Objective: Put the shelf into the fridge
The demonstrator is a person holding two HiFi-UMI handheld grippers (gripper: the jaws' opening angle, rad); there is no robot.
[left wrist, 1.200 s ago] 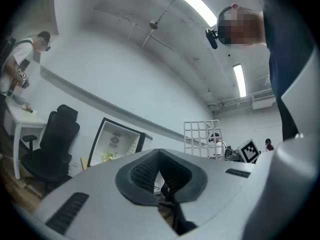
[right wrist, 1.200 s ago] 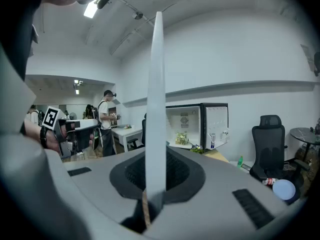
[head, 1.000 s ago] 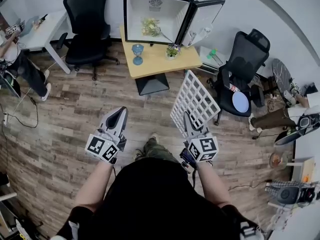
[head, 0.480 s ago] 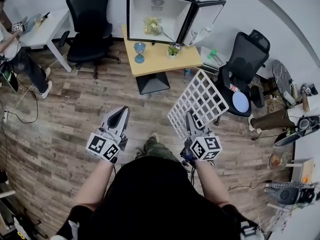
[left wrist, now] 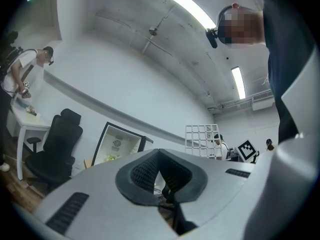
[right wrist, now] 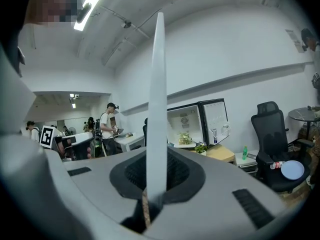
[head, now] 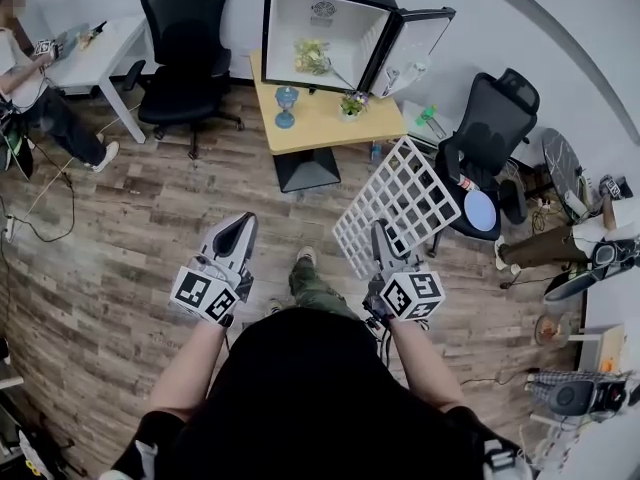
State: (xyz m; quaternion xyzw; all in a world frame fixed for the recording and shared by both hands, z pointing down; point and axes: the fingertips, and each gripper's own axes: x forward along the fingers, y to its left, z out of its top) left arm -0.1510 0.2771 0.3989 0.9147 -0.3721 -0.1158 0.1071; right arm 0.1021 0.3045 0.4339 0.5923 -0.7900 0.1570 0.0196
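White grid shelf [head: 396,205] is up in the air over the wooden floor [head: 130,228], gripped at its lower edge by the right hand-held gripper [head: 381,236]. It tilts up and away from the person, its far corner reaching towards a black office chair [head: 490,128] on the right. It is well apart from the fridge [head: 325,23].

In the right gripper view the shelf [right wrist: 159,99] shows edge-on as a thin white upright strip, and the right hand-held gripper [right wrist: 157,160] has its jaws clamped on it from both sides.

The left hand-held gripper [head: 238,230] is held out beside the right one, over the floor, touching nothing. In its own view the left hand-held gripper [left wrist: 159,153] has its dark pads pressed together with nothing between them; the shelf [left wrist: 202,140] and the fridge [left wrist: 119,144] show beyond it.

The fridge is a small black one with a white inside, standing at the back edge of a light wooden desk [head: 315,128]. Its door [head: 412,46] is swung open to the right. Something green and leafy [head: 311,56] sits inside. On the desk, a blue stemmed glass [head: 286,106] stands towards the left edge and a small potted plant [head: 350,104] stands near the right, just in front of the open door.

A second black chair [head: 188,38] stands left of the desk, and a person [head: 30,88] is at a white table [head: 95,53] in the far left corner.
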